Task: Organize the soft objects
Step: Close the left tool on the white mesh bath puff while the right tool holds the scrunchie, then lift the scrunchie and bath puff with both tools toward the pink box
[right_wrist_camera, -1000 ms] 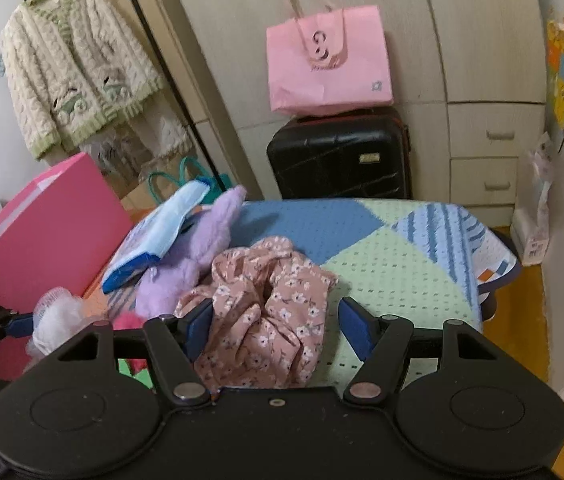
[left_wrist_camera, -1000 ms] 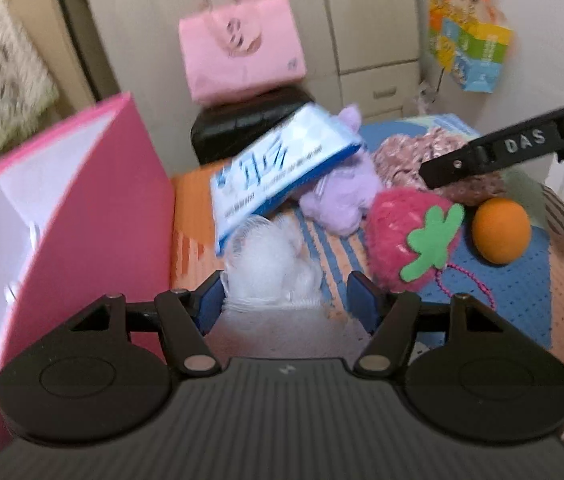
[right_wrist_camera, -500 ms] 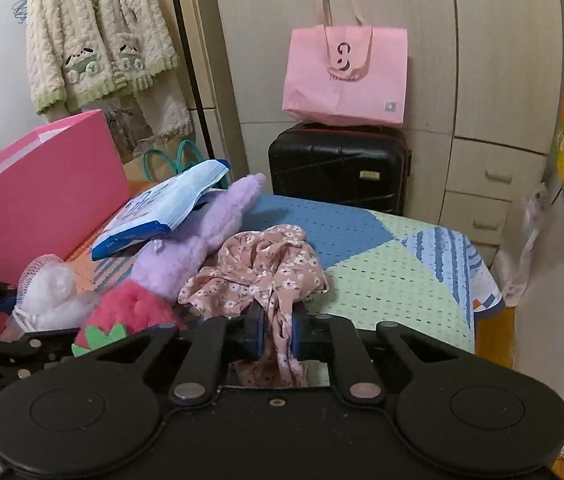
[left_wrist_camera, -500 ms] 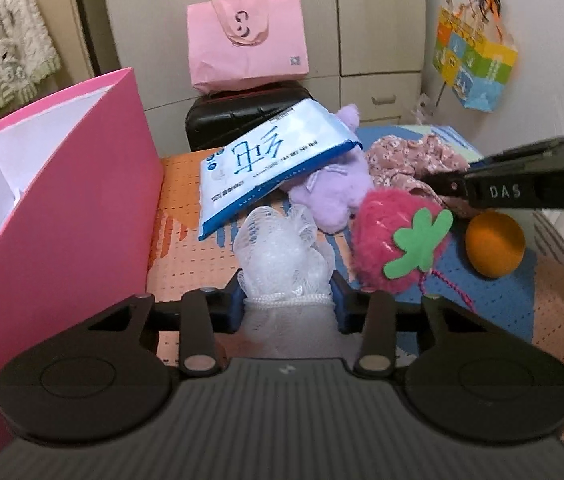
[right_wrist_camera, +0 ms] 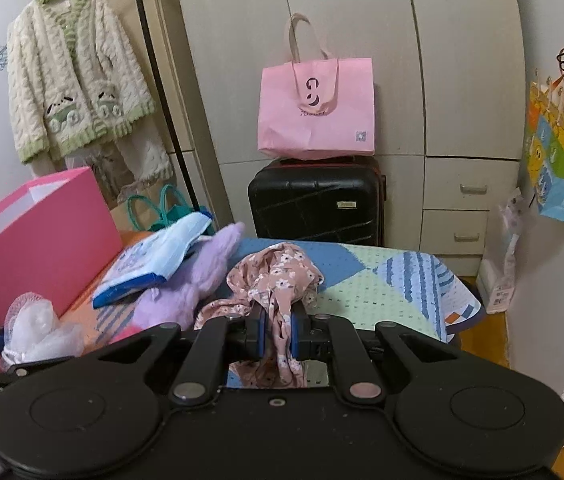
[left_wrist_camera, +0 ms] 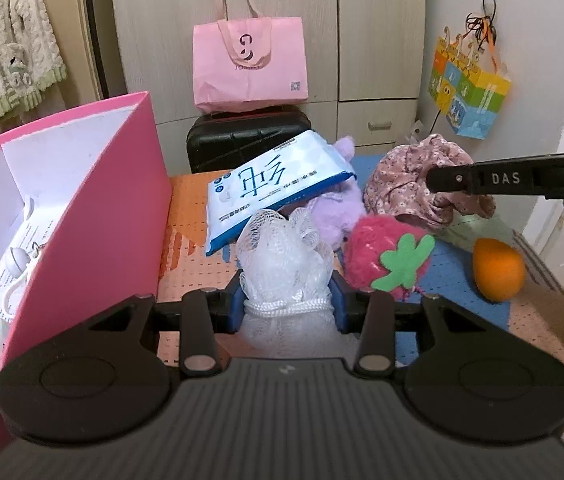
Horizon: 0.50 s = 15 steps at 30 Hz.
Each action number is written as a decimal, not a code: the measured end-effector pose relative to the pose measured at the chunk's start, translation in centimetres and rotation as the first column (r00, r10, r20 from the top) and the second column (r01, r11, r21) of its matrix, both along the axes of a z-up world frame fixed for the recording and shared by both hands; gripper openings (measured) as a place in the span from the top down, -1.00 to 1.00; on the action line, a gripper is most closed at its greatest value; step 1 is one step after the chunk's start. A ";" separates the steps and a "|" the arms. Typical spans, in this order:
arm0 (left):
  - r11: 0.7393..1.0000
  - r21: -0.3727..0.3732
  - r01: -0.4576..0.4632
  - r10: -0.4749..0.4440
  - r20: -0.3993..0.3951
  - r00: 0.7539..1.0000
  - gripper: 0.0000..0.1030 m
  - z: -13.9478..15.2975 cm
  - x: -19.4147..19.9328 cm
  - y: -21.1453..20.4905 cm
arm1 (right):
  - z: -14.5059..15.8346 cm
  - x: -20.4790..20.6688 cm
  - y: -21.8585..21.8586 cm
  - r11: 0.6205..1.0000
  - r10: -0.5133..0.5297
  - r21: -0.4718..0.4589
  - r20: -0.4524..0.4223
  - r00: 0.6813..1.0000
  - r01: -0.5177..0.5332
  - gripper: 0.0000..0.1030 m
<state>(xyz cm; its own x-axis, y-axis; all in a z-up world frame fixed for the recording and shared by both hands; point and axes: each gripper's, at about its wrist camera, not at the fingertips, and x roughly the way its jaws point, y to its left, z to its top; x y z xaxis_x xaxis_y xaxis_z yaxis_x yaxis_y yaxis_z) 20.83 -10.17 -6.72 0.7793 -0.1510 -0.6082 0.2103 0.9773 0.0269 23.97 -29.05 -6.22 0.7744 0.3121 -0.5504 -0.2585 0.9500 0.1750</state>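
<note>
A white mesh bath pouf (left_wrist_camera: 285, 256) was clamped by the left gripper (left_wrist_camera: 286, 307); a floral pink cloth (right_wrist_camera: 278, 280) was pinched tightly by the right gripper (right_wrist_camera: 278, 330).

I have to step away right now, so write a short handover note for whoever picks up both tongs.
Left tongs: shut on the white mesh bath puff.
Right tongs: shut on the pink floral cloth.
On the table: purple plush under the blue wipes pack, strawberry plush, orange sponge.
Pink box stands left, open.
Done: both grasps.
Left: probably box both, then the rest.
</note>
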 end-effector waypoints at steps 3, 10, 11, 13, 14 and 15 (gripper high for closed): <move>1.000 -0.010 0.003 -0.003 -0.005 1.000 0.22 0.1 -0.4 0.1 | -0.2 0.2 -0.4 1.000 -0.009 0.028 -0.007 1.000 0.009 0.73; 0.999 -0.035 0.021 -0.021 0.003 1.000 0.22 1.0 -1.3 0.6 | 0.3 -0.3 -1.1 0.996 -0.053 0.070 0.006 0.999 0.052 0.73; 0.999 -0.044 0.025 -0.025 0.000 1.000 0.22 1.2 -1.5 0.7 | 0.7 -0.7 -1.1 0.996 -0.055 0.066 0.014 0.998 0.054 0.73; 0.998 -0.060 0.032 -0.033 -0.012 0.999 0.22 1.5 -1.8 0.9 | 1.6 -1.5 -1.0 0.997 -0.057 0.052 0.037 0.998 0.055 0.73; 0.996 -0.075 0.037 -0.039 -0.027 0.999 0.22 1.6 -2.1 1.1 | 2.0 -1.9 -0.9 0.997 -0.061 0.045 0.048 0.997 0.059 0.73; 0.995 -0.091 0.043 -0.046 -0.034 0.998 0.22 1.8 -2.2 1.3 | 2.5 -2.5 -0.8 0.997 -0.071 0.035 0.059 0.996 0.069 0.73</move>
<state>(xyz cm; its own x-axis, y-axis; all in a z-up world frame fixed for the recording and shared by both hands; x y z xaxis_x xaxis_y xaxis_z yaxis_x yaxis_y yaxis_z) 18.60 -8.89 -4.92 0.7483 -0.2404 -0.6183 0.2525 0.9651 -0.0697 21.45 -29.86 -3.71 0.8262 0.2732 -0.4927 -0.2026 0.9601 0.1926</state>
